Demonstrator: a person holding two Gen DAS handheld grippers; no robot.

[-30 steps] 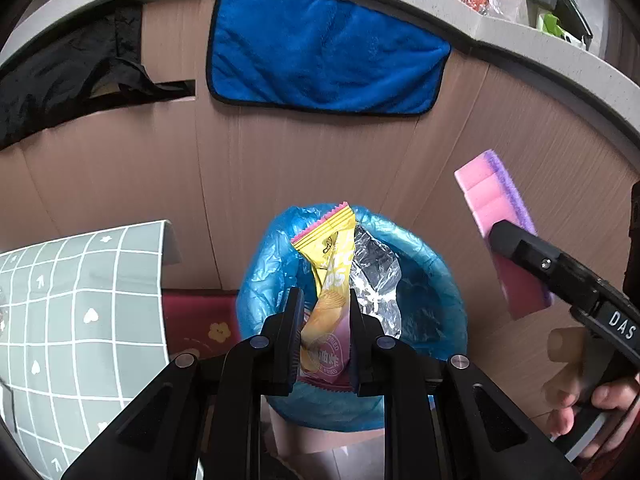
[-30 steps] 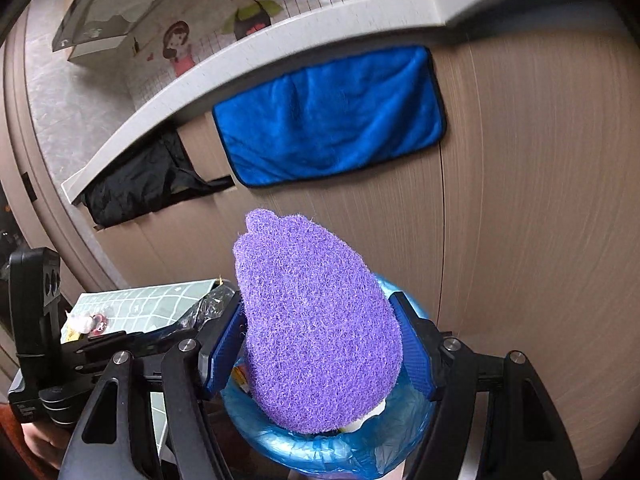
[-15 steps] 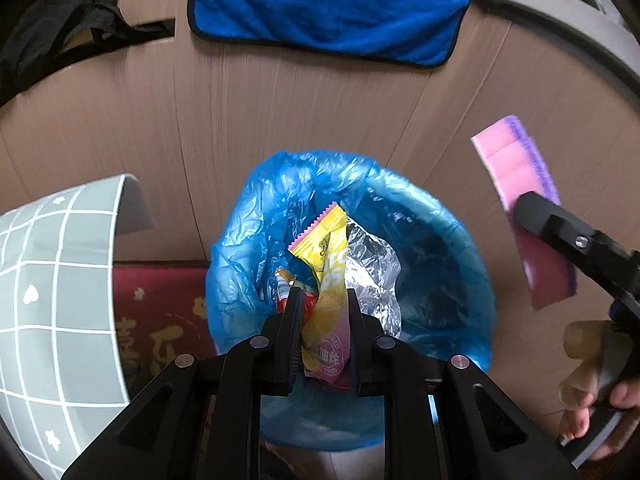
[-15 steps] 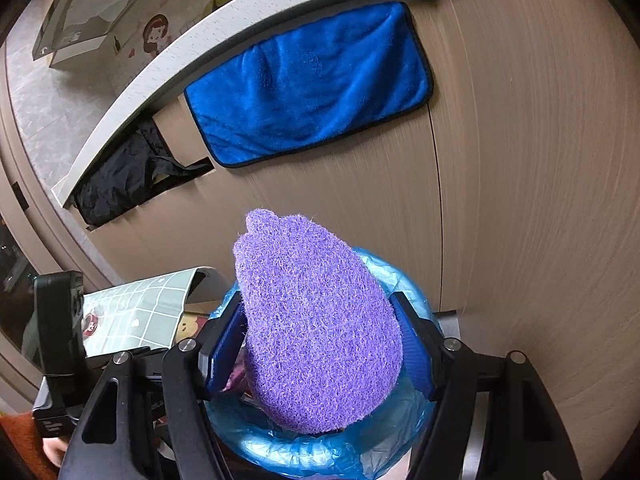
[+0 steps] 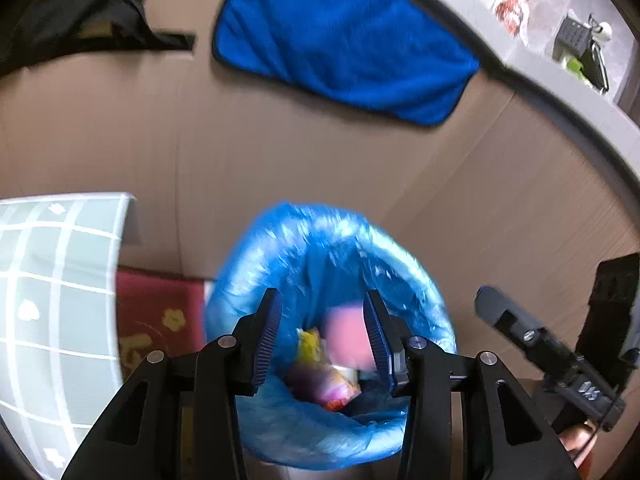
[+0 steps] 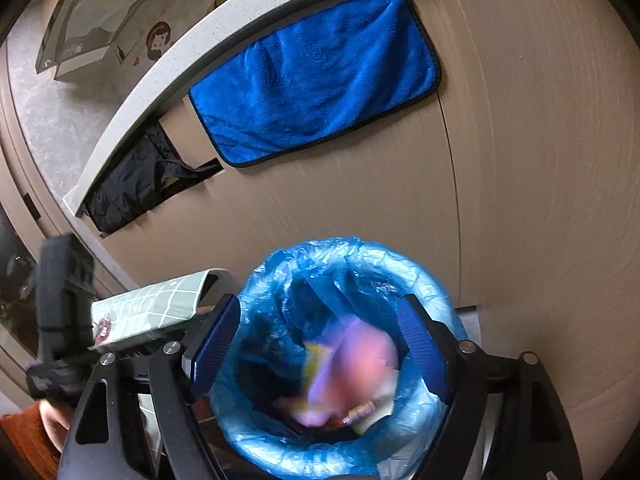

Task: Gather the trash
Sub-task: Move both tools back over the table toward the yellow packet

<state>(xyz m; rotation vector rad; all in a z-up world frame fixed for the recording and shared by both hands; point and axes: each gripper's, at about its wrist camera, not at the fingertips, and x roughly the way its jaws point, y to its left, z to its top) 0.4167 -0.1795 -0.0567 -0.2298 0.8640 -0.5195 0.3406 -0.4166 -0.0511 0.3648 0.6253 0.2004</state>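
With both jaws opening and nothing clamped, the pink-and-purple sponge (image 6: pixel 360 364) and yellow snack wrapper (image 5: pixel 308 344) are being dropped by the right gripper (image 6: pixel 320 340) and left gripper (image 5: pixel 324 336) into the blue-lined round bin (image 6: pixel 400 264); more trash is probably to be fetched next.

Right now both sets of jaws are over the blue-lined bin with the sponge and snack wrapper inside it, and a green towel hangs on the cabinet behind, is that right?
Not quite: the towel is blue, not green, as the right wrist view shows. The rest holds: both sets of jaws are opening, empty, over the blue-lined bin, with the sponge and snack wrapper inside.
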